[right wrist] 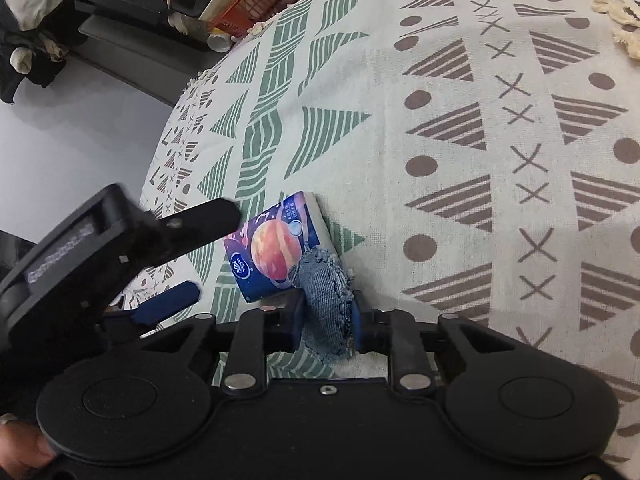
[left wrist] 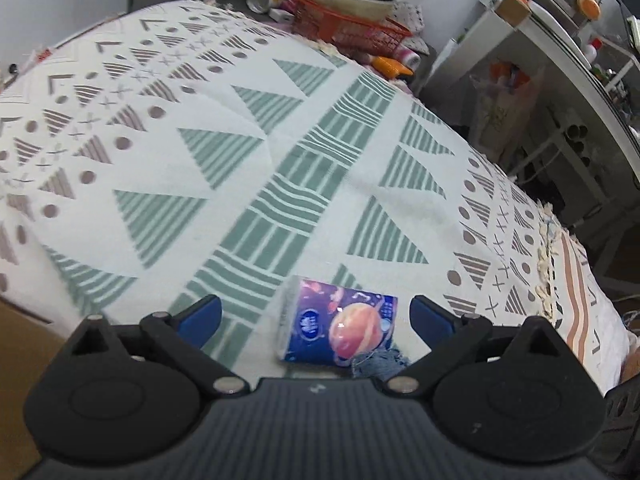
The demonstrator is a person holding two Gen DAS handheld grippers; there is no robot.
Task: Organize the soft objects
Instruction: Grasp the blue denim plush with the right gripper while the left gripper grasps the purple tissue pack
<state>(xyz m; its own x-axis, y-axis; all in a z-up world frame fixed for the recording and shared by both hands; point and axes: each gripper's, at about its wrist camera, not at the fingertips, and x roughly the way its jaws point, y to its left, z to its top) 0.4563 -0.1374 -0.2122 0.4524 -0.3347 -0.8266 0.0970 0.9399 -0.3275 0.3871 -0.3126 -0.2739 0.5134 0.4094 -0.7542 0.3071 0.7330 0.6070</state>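
Observation:
A small blue tissue pack with a planet print (left wrist: pixel 340 322) lies on the patterned cloth (left wrist: pixel 280 128). My left gripper (left wrist: pixel 316 316) is open, its blue pads on either side of the pack and apart from it. In the right wrist view the pack (right wrist: pixel 272 248) lies just ahead. My right gripper (right wrist: pixel 328 320) is shut on a frayed denim scrap (right wrist: pixel 326 300), which touches the pack's near corner. The denim's edge also shows in the left wrist view (left wrist: pixel 376 364). The left gripper appears in the right wrist view (right wrist: pixel 192 256), at left.
An orange wire basket (left wrist: pixel 348 24) with a bowl and bottles stands beyond the cloth's far edge. White shelving (left wrist: pixel 560 80) with clutter stands at the right. The cloth's fringed edge (left wrist: pixel 546 256) runs along the right. A cardboard surface (left wrist: pixel 16 344) lies at the left.

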